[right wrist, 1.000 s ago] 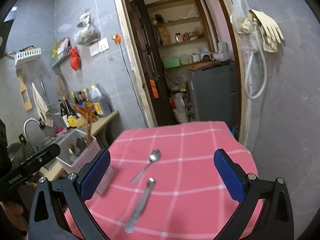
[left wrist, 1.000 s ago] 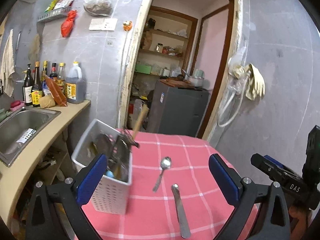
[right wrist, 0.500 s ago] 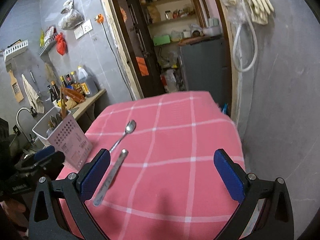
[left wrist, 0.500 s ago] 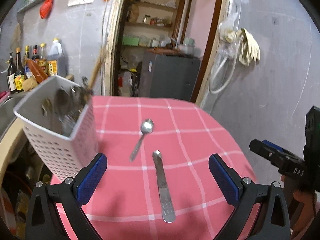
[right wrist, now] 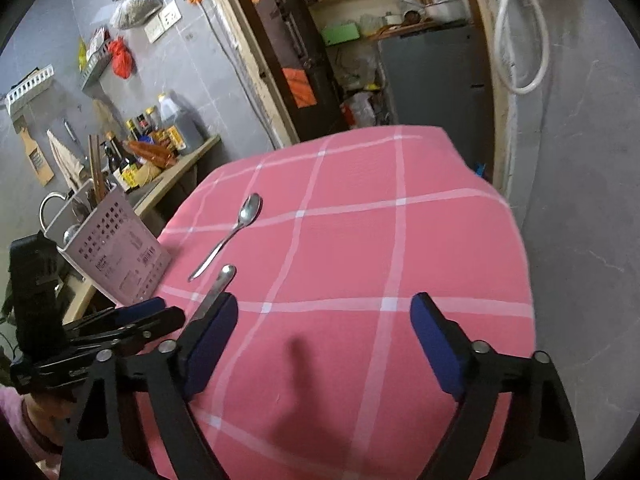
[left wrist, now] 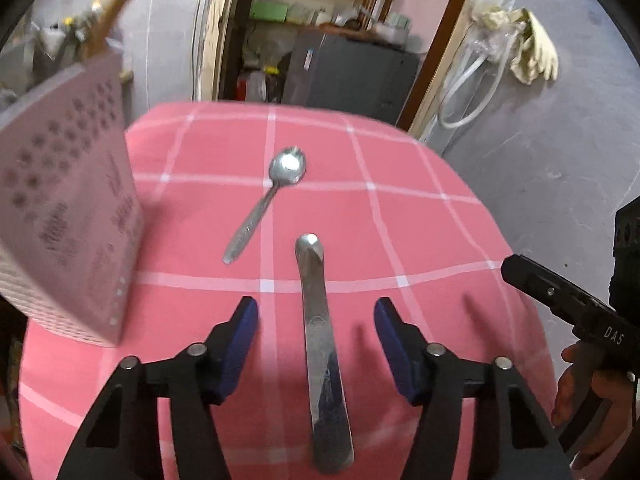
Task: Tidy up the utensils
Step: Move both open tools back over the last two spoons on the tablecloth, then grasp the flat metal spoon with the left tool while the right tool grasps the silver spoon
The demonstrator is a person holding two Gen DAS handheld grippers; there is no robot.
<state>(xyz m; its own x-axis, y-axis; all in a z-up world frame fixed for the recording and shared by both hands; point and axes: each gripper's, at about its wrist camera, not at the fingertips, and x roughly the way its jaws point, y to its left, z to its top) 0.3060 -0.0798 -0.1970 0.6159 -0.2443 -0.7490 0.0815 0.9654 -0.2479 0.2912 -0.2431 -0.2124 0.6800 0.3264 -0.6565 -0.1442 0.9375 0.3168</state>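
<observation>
Steel, thin and slippery, the butter knife [left wrist: 322, 340] lies flat between the left claw's [left wrist: 316, 316] wide-open fingers; pinch mid-handle.

The pink checked tablecloth [left wrist: 420, 216] is viewed from low and close by the left wrist camera, facing the doorway [left wrist: 320, 32]. It is viewed from higher and further right by the right wrist camera. The spoon [left wrist: 268, 204] [right wrist: 230, 236] is shared by both.

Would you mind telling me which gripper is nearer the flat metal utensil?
Left. The left gripper straddles the flat metal utensil; the right gripper hovers beside it, over bare cloth.
</observation>
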